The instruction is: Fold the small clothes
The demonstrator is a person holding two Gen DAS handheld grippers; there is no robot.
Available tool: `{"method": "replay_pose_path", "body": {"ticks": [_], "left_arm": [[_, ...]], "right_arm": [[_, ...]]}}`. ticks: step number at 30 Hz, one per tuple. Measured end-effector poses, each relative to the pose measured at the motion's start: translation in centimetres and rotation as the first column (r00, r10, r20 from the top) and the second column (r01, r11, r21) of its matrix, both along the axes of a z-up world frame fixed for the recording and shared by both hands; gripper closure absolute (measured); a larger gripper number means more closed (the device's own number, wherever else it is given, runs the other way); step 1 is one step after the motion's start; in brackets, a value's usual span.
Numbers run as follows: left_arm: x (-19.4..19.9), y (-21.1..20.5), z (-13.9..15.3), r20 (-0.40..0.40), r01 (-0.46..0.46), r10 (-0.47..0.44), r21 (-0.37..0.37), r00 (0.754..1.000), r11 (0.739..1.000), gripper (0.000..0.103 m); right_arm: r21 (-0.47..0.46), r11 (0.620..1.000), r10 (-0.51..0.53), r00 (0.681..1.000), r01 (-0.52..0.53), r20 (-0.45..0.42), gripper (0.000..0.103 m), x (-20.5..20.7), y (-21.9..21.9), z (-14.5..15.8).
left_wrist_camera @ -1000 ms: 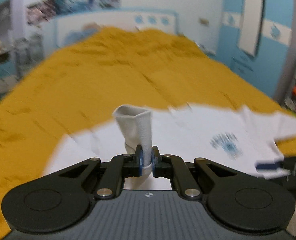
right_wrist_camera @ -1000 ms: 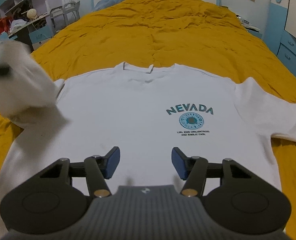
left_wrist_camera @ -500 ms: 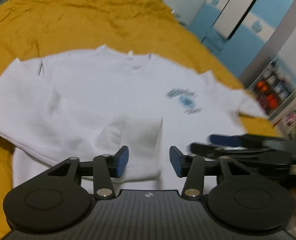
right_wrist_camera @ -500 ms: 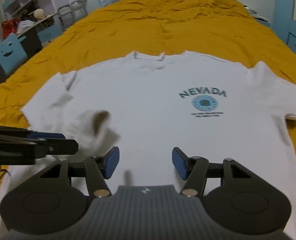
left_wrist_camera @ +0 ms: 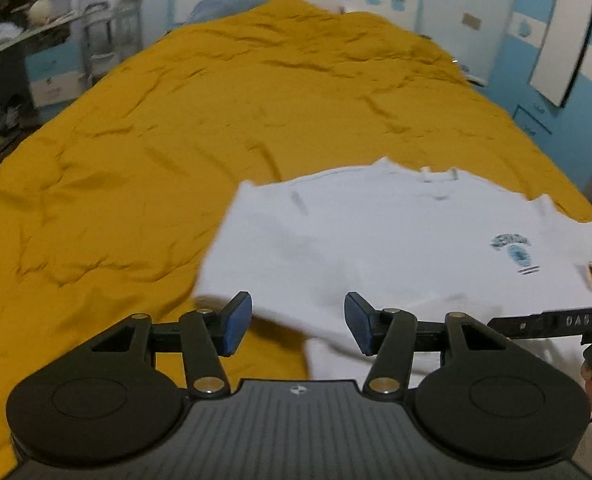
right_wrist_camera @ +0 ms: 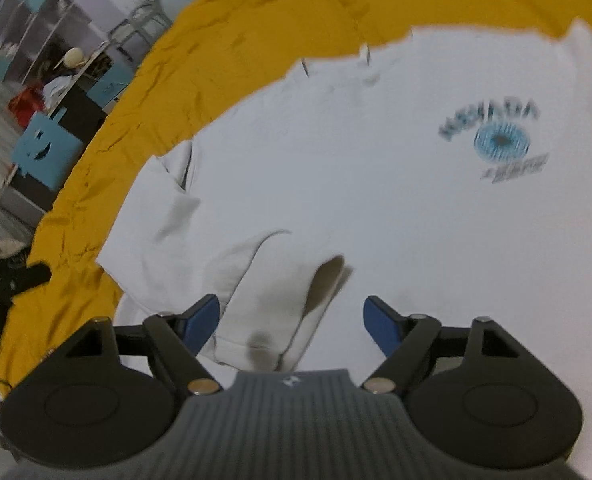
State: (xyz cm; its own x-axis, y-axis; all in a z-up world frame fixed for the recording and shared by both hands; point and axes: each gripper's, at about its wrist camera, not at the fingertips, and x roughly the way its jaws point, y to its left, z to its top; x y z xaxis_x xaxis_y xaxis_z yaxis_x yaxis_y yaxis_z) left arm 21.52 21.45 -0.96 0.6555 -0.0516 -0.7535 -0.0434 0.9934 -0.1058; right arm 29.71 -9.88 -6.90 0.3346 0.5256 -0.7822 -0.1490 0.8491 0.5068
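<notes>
A white T-shirt point(right_wrist_camera: 360, 184) lay flat on the mustard bedspread point(left_wrist_camera: 176, 152), one sleeve point(right_wrist_camera: 272, 300) folded inward. Both tools — left tool point(left_wrist_camera: 298, 322), right tool point(right_wrist_camera: 291, 322) — were opening, gripping nothing, poised above the shirt.

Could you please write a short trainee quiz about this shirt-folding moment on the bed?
1. True or false: the white T-shirt lies print-side up on the yellow bedspread.
2. Which sleeve is folded onto the shirt's body? A: the folded sleeve in front of the right tongs. B: the one past the printed logo.
3. Fill in: the left tongs hold ____.

Key
1. True.
2. A.
3. Nothing; their pads are apart and opening, with only the shirt's edge lying beyond them.
</notes>
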Motion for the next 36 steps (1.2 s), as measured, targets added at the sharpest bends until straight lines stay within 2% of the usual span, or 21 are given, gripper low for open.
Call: {"method": "replay_pose_path", "body": {"ticks": [2,4,5,6,7,8,10,13,18,20,24,28,33,36], "left_arm": [[0.2,0.5,-1.0,-0.016,-0.009,0.009,-0.010,1.000,1.000,0.040],[-0.9,1.1,-1.9,-0.029,-0.009,0.008,-0.031,1.000,0.999,0.040],[-0.8,1.1,-2.6,-0.039,-0.008,0.006,-0.045,0.999,0.999,0.040],[-0.9,1.1,-3.2,-0.049,-0.006,0.004,-0.058,0.999,0.998,0.040],[-1.3,1.1,-3.7,-0.058,-0.007,0.003,-0.069,0.998,0.998,0.040],[-1.5,1.2,-4.1,-0.066,-0.009,0.004,-0.076,0.998,0.997,0.040],[-2.0,1.6,-4.7,-0.078,-0.010,0.003,-0.086,0.997,0.996,0.040],[-1.9,2.0,-5.6,-0.076,-0.023,0.014,-0.118,0.997,0.993,0.040],[-0.7,3.2,-7.1,-0.049,-0.075,0.065,-0.243,0.997,0.967,0.040],[0.2,3.2,-7.6,-0.046,-0.086,0.077,-0.263,0.996,0.961,0.040],[2.4,2.7,-9.0,-0.077,-0.145,0.132,-0.210,0.988,0.967,0.041],[3.3,3.6,-10.3,-0.107,-0.216,0.193,-0.277,0.975,0.936,0.044],[3.5,2.9,-11.2,-0.119,-0.205,0.182,-0.225,0.976,0.953,0.048],[3.6,2.9,-11.3,-0.126,-0.213,0.189,-0.216,0.974,0.953,0.048]], "right_arm": [[0.034,0.999,-0.013,0.999,0.015,-0.051,0.028,0.4,0.5,-1.0],[0.029,0.999,-0.025,0.997,0.027,-0.073,0.034,0.8,1.3,-1.8],[0.022,0.999,-0.024,0.997,0.025,-0.071,0.048,0.8,1.7,-1.9],[0.009,1.000,-0.024,0.998,0.024,-0.065,0.072,0.9,2.2,-1.9],[-0.003,1.000,-0.020,0.998,0.020,-0.060,0.083,0.9,2.6,-1.8],[-0.004,1.000,-0.009,0.999,0.009,-0.050,0.101,1.0,2.9,-1.4],[-0.011,1.000,0.011,1.000,-0.011,0.001,0.102,1.3,3.4,0.0],[0.008,0.999,0.050,0.992,-0.051,0.119,0.102,2.6,4.1,4.0],[0.016,0.993,0.106,0.938,-0.118,0.331,0.103,5.8,6.8,12.1],[0.026,0.990,0.118,0.915,-0.139,0.385,0.103,7.0,8.1,14.7],[0.042,0.983,0.140,0.881,-0.178,0.453,0.103,8.4,10.2,18.2],[0.066,0.982,0.123,0.867,-0.177,0.483,0.103,9.9,10.3,20.6],[0.093,0.990,0.037,0.840,-0.103,0.541,0.103,11.6,5.9,23.8],[0.089,0.996,-0.032,0.834,-0.020,0.552,0.103,12.4,1.3,23.8]]}}
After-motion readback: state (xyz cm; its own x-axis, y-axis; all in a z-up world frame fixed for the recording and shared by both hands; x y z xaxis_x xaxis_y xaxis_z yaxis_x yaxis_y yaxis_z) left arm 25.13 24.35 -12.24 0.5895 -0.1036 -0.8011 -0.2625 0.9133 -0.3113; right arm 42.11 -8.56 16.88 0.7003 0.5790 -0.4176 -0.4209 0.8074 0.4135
